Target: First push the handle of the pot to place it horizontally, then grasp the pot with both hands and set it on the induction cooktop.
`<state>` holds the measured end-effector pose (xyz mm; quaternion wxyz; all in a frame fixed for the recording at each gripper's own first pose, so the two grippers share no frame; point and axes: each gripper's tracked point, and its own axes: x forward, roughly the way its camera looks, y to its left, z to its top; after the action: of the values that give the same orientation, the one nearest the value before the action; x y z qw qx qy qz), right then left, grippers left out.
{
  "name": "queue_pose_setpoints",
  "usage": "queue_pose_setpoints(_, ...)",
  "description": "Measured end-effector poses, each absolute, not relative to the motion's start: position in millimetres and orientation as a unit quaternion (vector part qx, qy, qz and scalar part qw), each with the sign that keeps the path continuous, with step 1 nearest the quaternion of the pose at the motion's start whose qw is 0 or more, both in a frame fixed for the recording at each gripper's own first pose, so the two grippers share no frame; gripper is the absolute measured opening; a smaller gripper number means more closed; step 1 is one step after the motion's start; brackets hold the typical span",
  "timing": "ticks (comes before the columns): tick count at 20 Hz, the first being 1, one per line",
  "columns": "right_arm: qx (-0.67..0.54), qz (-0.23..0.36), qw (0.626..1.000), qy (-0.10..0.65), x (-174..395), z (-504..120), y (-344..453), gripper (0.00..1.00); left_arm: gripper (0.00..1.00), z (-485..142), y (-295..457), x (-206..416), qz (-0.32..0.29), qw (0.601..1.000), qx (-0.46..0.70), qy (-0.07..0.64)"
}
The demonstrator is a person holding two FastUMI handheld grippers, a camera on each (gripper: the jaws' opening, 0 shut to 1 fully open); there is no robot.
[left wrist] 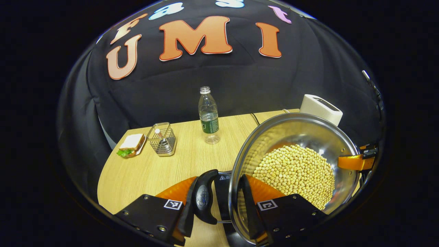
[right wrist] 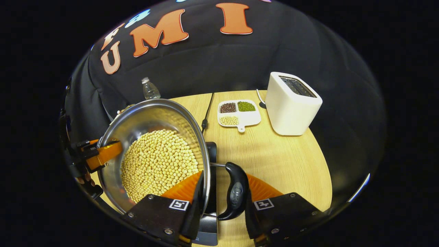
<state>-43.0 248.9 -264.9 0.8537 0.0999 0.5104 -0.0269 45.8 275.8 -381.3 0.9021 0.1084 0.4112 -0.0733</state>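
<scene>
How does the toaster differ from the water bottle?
The toaster is white, opaque and boxy; the bottle is clear, slim and round. The toaster has an open slot on top; the bottle narrows to a neck and carries a green label. Both stand upright near the back edge of the table.

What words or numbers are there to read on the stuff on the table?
None reads clearly.
Pot handle: raised logo, too blurred to read.
Cooktop: small warning sticker, too small to read.
Bottle: green label, too small to read.
Left tongs: square pattern tags, no words.
</scene>
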Motion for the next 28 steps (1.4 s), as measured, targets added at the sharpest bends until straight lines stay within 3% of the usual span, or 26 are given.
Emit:
queue_pose_setpoints(24, 0.119, -0.02, 0.842, 0.526, -39, -256, 242, 0.54, 0.64, -381, 273, 47, -0.069, 0.886, 0.106, 0.446)
queue_pose_setpoints(28, 0.117, 0.006, 0.846, 0.521, -43, -251, 243, 0.63, 0.68, -382, 271, 46, -0.07, 0.889, 0.097, 0.442)
